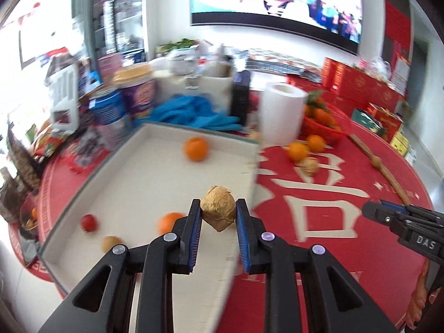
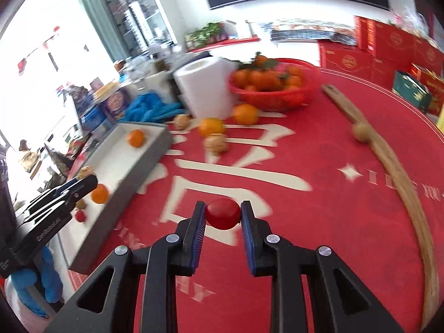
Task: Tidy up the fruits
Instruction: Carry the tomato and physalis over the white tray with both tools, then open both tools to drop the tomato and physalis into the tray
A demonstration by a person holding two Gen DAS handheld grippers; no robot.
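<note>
My left gripper (image 1: 217, 212) is shut on a tan walnut (image 1: 218, 211) and holds it above the white tray (image 1: 155, 194). In the tray lie two oranges (image 1: 196, 148), a small red fruit (image 1: 89, 222) and a tan fruit (image 1: 111, 243). My right gripper (image 2: 222, 214) is shut on a small red fruit (image 2: 222, 213) above the red tablecloth, right of the tray (image 2: 144, 163). The left gripper (image 2: 80, 184) shows in the right wrist view over the tray. Loose on the cloth are two oranges (image 2: 211, 126) and walnuts (image 2: 216, 143).
A red basket of tangerines (image 2: 273, 84) and a white paper roll (image 2: 205, 86) stand behind the loose fruit. A curved wooden stick (image 2: 402, 172) lies at the right. Blue gloves (image 1: 191, 112), tins and clutter crowd the tray's far and left sides. Red boxes stack beyond the table.
</note>
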